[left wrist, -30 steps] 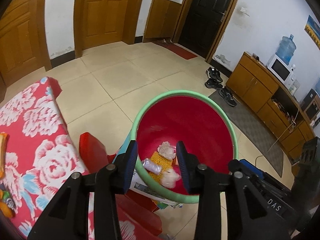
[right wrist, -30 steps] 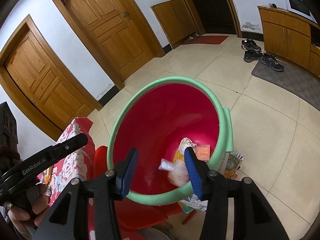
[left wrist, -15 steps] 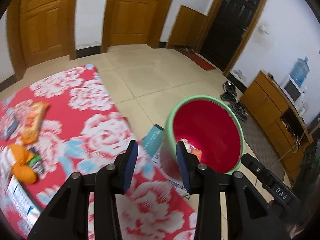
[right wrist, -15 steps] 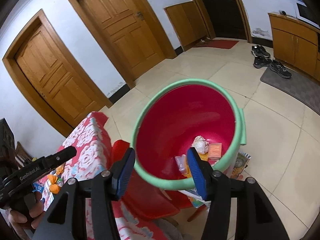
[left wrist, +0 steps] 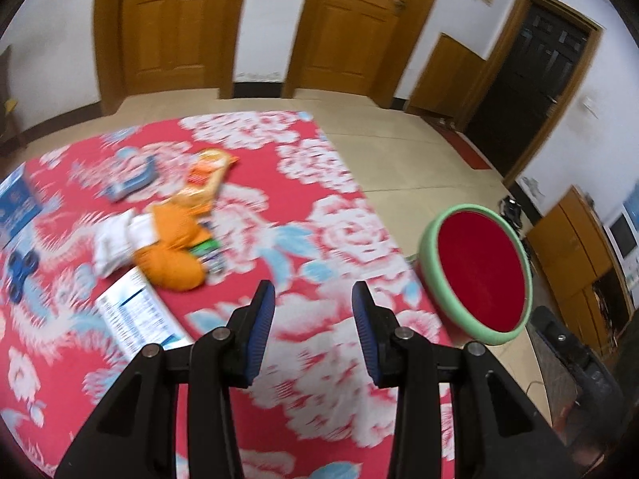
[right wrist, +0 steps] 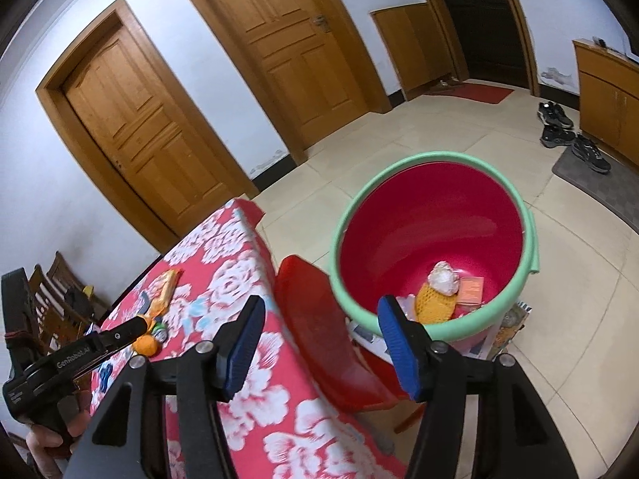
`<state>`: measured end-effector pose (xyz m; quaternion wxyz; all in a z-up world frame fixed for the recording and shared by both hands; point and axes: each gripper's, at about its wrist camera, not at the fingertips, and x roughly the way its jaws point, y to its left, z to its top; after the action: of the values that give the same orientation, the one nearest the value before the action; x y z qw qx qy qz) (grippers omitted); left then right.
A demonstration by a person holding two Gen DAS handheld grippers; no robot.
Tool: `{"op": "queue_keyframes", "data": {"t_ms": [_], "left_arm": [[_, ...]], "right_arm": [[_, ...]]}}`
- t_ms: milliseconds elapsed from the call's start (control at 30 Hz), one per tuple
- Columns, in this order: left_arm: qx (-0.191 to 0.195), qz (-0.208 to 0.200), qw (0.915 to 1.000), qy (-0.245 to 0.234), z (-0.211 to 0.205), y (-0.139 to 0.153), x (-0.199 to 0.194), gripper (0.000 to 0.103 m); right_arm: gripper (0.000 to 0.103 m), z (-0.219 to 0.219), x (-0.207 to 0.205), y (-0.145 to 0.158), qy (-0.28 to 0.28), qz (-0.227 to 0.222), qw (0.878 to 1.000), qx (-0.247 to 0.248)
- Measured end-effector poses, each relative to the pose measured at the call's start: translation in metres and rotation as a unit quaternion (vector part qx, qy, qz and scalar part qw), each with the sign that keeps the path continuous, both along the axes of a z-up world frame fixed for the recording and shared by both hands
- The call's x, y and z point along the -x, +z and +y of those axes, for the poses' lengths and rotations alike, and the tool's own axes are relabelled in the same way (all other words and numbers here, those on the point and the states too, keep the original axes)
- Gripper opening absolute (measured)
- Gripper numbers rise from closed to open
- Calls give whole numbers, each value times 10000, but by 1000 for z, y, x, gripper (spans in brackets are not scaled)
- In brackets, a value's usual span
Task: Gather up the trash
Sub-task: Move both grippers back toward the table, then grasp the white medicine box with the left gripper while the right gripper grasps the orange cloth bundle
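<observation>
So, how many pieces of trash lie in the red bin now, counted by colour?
White crumpled wad: 1
Yellow knitted piece: 1
Orange flat packet: 1
Pale piece, partly hidden at the near rim: 1
Total in view in the bin: 4

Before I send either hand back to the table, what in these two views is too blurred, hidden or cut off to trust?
- Left wrist view: trash pile on the table is motion-blurred; wrappers unreadable.
- Left wrist view: bucket bottom hidden by its rim.
- Right wrist view: table trash largely blocked by the left gripper.
- Right wrist view: the right gripper covers part of the bucket's contents.
</observation>
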<state>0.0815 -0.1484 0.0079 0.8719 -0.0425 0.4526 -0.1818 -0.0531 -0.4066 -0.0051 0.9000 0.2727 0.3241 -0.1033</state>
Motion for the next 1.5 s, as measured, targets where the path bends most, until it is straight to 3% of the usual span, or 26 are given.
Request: {"op": "queue_keyframes", "data": {"t_ms": [400,567,633,733,1067,1167,1267,1500], "left_arm": [[-229,162,9957,877,64,-20,5,48],[-351,278,9919,1188,78,-35,0,60],[-361,315,9909,1254,80,-39,-3,60],[-354,403,9901,1298,80,-47,-7,61],[-744,104,9875,1384,74,-51,-12,65],[-733,247,9869,1415,75,-55,-14,76],[-633,552,9858,1455,76,-67,-18,76],[-677,346,9866,1443,73,-70,-16,74]], "right_arm": [[73,22,-1,6,290,59,9996,3],[75,26,-4,4,356,101,9993,-23],[75,27,-4,2,364,121,9993,-30],[75,26,-5,0,356,147,9992,-44],[76,28,-9,-6,382,227,9990,-82],[76,29,-10,-8,400,242,9989,-84],[76,30,-12,-9,428,266,9987,-94],[76,34,-14,-10,456,275,9986,-71]]}}
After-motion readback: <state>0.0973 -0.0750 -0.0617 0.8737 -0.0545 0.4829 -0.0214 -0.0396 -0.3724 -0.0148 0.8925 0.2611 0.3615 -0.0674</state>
